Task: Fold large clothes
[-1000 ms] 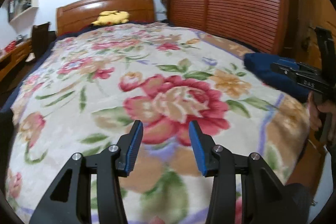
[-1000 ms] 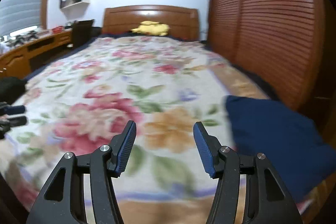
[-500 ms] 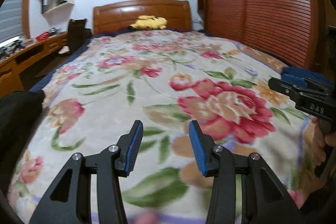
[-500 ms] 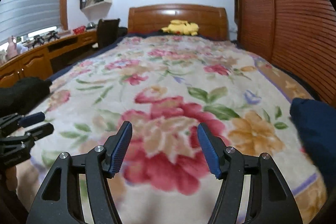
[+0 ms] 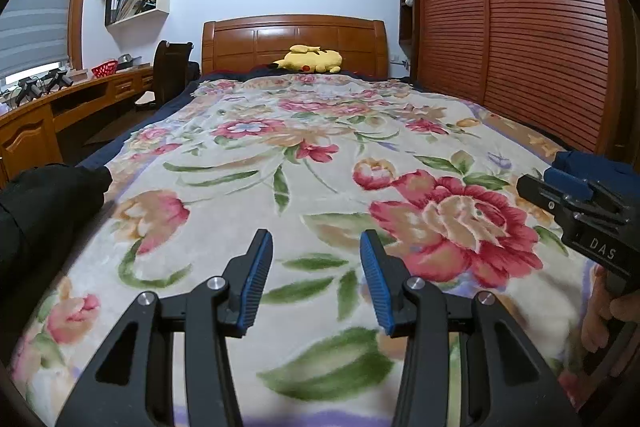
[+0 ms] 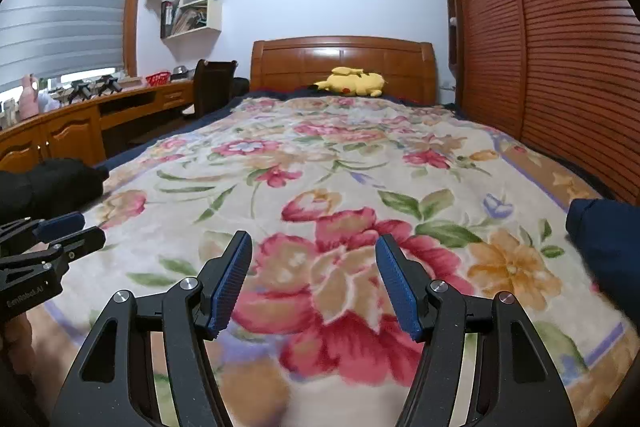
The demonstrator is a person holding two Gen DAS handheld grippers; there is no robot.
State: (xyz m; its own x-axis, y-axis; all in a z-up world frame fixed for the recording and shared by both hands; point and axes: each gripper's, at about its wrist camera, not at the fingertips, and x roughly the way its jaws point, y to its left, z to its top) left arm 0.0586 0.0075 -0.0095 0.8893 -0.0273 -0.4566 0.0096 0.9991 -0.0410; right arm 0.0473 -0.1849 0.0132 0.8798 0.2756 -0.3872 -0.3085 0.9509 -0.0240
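A dark blue folded garment (image 6: 604,251) lies at the right edge of the bed; it also shows in the left wrist view (image 5: 592,165) behind the right gripper. A black garment (image 5: 44,207) lies bunched at the bed's left edge, also seen in the right wrist view (image 6: 48,183). My left gripper (image 5: 316,247) is open and empty above the floral blanket (image 5: 320,155). My right gripper (image 6: 314,247) is open and empty above the same blanket (image 6: 328,167), between the two garments.
A yellow plush toy (image 5: 312,59) rests by the wooden headboard (image 5: 294,41). A slatted wardrobe (image 5: 512,27) lines the right side. A wooden desk (image 6: 80,131) and a dark chair (image 6: 214,83) stand left of the bed.
Both grippers swung left and levelled out over the bed. The blue garment slid to the right edge of view and the black garment came into view on the left. Jaws stayed open.
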